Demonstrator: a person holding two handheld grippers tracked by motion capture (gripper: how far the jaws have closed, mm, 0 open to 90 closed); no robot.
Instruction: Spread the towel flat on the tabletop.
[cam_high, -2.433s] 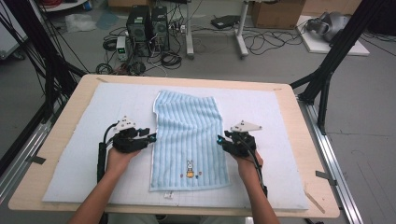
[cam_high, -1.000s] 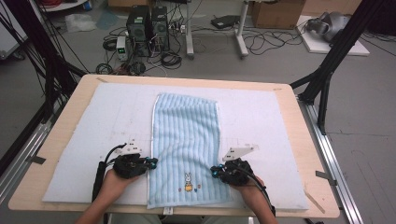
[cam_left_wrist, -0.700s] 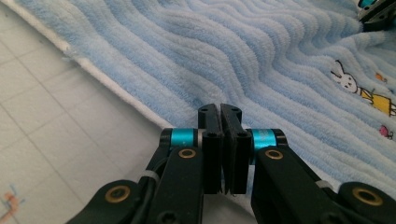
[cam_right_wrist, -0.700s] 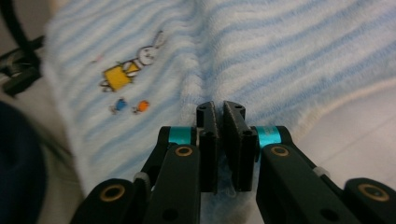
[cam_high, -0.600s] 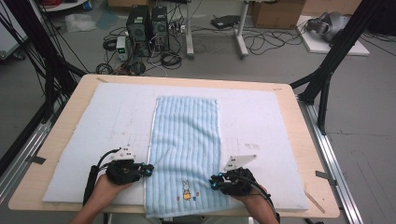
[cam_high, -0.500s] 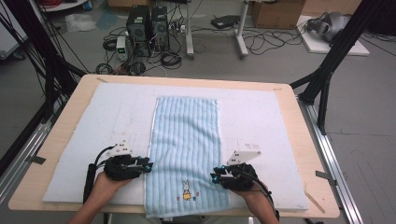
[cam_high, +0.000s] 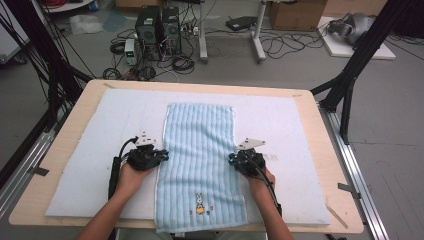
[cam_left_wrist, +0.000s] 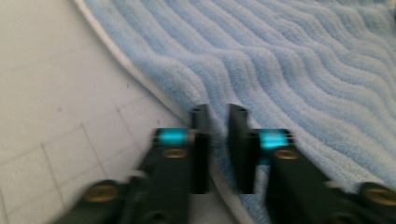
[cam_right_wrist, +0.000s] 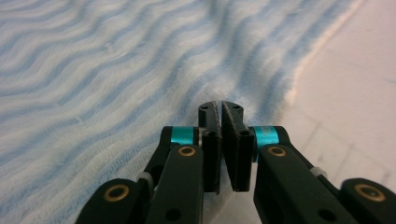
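words: none can be read anywhere
numbers: none can be read
brand names: none can be read
towel (cam_high: 200, 150): no letters on it; near its bottom edge there is a small stitched picture (cam_high: 199, 204) of a white bunny with an orange patch under it and little marks beside it, too small to read
white mat (cam_high: 90, 150): thin grid lines, no writing
black boxes on the floor (cam_high: 159, 25): no label that can be read
cardboard box on the floor (cam_high: 295, 14): plain brown side, no print that can be read
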